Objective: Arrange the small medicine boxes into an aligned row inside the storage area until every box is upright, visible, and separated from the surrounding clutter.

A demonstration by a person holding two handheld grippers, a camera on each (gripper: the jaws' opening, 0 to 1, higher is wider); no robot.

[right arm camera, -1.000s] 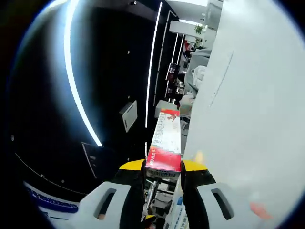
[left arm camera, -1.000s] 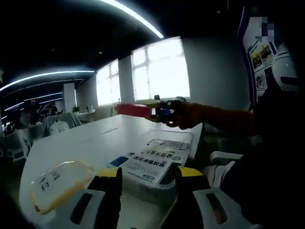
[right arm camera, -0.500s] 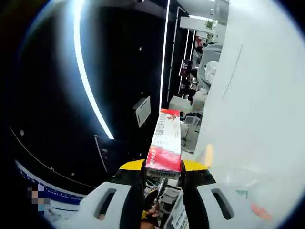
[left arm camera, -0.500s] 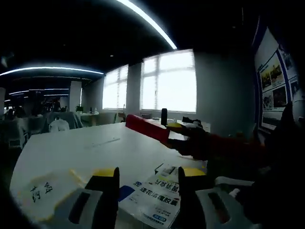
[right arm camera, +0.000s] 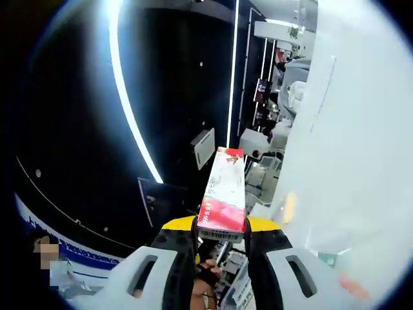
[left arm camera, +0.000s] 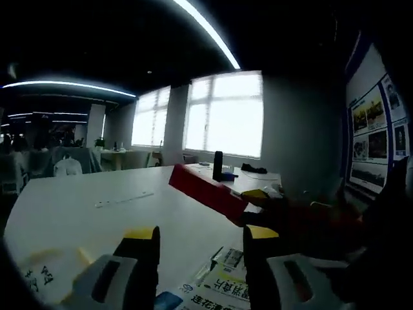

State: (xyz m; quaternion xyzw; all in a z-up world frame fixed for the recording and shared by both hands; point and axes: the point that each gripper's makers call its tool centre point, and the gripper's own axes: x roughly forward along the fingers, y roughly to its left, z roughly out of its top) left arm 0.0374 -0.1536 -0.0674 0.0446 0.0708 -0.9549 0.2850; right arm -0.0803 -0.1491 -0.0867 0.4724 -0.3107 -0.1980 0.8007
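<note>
A broad white table (left arm camera: 97, 213) stretches ahead of the left tool (left arm camera: 200, 255), bright windows (left arm camera: 222, 113) beyond it. That tool's jaws stand spread, holding nothing, over printed medicine boxes (left arm camera: 216, 287) at its tips. To its right the right tool (right arm camera: 221, 227) pinches a long red box (right arm camera: 222, 190) level above the table. Since half a second ago, the left view has risen, so the boxes sit lower.

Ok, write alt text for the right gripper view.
The right gripper clamps one end of a long red-and-white medicine box, which points away from the camera. A white table fills the right side; a dark ceiling with light strips fills the left.
</note>
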